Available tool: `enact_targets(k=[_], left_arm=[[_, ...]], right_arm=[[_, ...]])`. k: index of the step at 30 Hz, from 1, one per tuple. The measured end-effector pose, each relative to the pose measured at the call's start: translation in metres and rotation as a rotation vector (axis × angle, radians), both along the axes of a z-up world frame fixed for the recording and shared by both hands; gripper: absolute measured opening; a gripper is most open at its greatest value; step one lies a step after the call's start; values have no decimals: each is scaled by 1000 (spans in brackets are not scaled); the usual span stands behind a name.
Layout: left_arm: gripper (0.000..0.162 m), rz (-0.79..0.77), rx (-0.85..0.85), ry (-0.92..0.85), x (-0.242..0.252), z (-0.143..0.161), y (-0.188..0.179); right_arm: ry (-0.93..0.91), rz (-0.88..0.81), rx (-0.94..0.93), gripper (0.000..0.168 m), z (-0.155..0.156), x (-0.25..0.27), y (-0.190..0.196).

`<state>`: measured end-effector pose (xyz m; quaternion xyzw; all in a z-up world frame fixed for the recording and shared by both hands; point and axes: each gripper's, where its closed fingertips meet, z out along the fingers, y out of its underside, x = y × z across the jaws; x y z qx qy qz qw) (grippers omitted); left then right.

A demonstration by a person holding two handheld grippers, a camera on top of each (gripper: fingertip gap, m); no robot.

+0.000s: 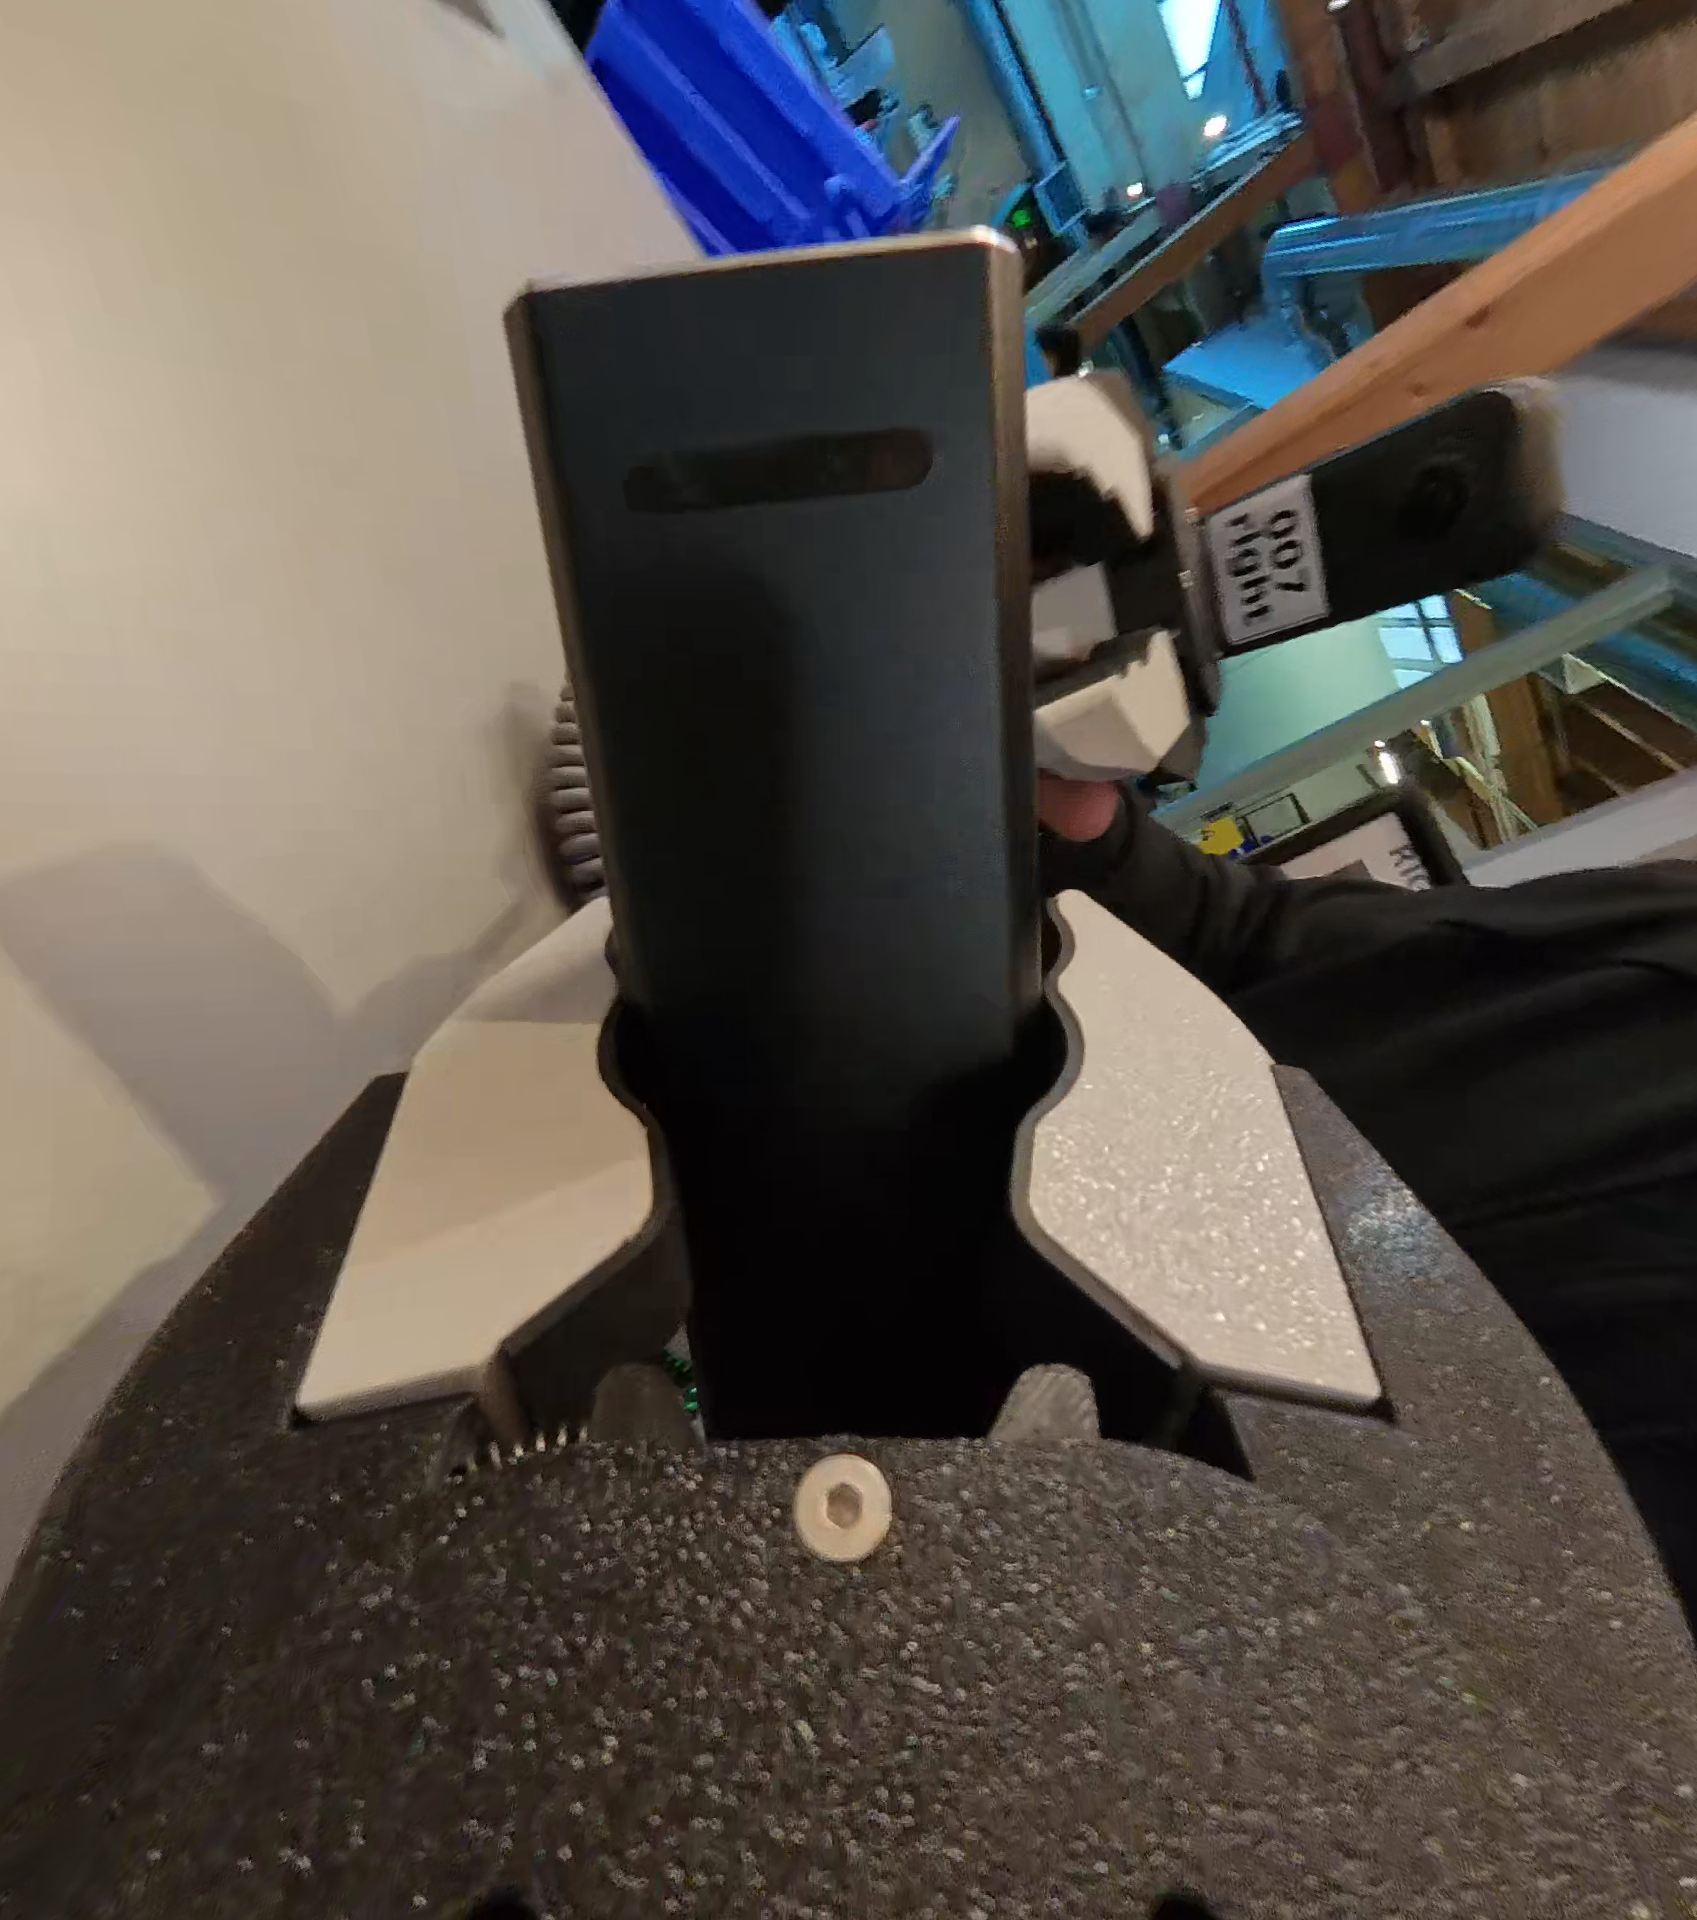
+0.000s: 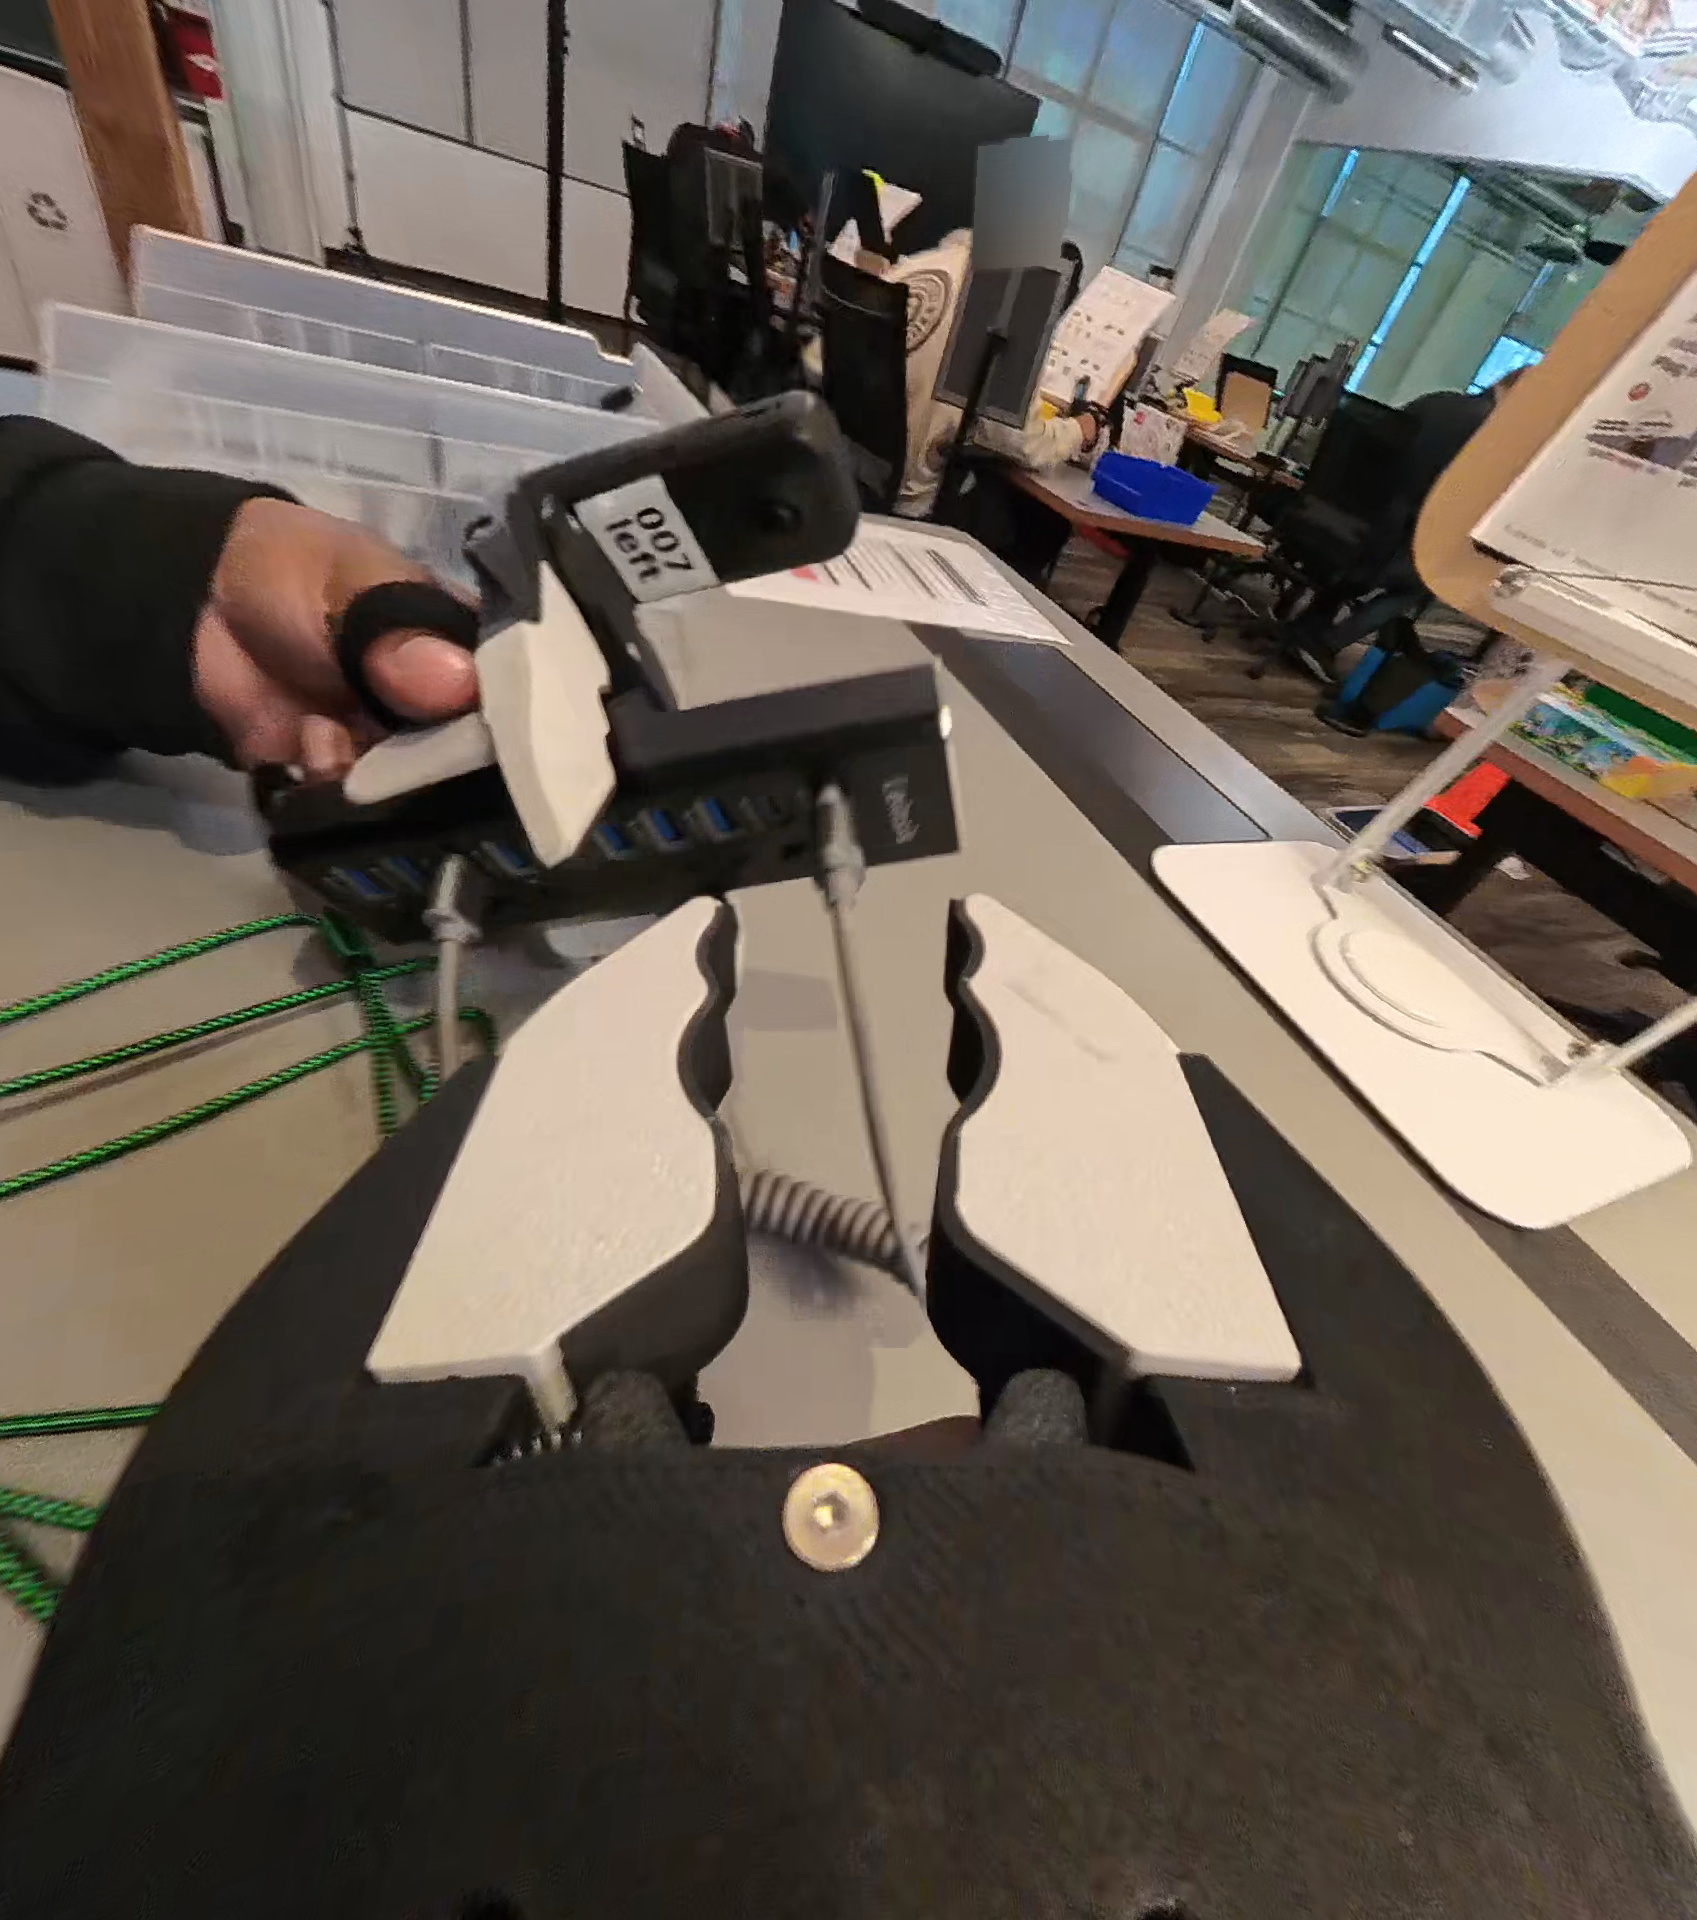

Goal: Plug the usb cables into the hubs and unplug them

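Note:
My left gripper [image 1: 828, 935] is shut on a long black USB hub [image 1: 782, 644] and holds it tilted in the air above the table. In the right wrist view the hub [image 2: 885, 727] shows a row of blue ports, with the left gripper [image 2: 636, 717] clamped across its middle. Two grey cables are plugged into it, one near its right end [image 2: 839, 842] and one further left [image 2: 449, 909]. My right gripper [image 2: 839, 920] is open just below the hub. The right grey cable [image 2: 859, 1039] runs between its fingers untouched, down to a coiled section [image 2: 813, 1210].
A green braided cable [image 2: 148, 1039] lies looped on the grey table [image 2: 1083, 790] at the left. A white stand base [image 2: 1426, 1039] with a clipboard of instruction sheets [image 2: 1654, 364] stands at the right. A paper sheet [image 2: 906, 592] lies further back. The right gripper [image 1: 1083, 582] shows behind the hub.

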<state>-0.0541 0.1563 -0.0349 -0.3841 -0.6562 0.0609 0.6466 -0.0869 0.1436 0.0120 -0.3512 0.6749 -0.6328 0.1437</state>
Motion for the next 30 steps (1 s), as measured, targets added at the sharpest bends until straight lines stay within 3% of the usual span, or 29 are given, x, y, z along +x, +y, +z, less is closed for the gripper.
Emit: enact_targets(k=[6,8,9,19,23,26,30], left_arm=[[72,-26,13,-61,-6,-13,0],[72,-36,9,-73,-8,-14,-1],[72,-32,15,-74,-10,-14,-3],[71,44,-56,-122,-20,-25,-23],[77,122,-79,-84,-13,-15,-42],[71,163,-66,10,-5,1,-54],[67,133,-64,3,0,-6,-48]], right_arm=[[158,-92,157,32,-42,1,-28],[176,-96,179,6,-51,3,-33],[162,-95,179,2,-51,4,-34],[184,-160,263,2,-64,-11,-45],[205,-146,267,2,-67,-13,-43],[231,-142,276,2,-73,-17,-41],[265,-160,269,2,-78,-20,-42]])
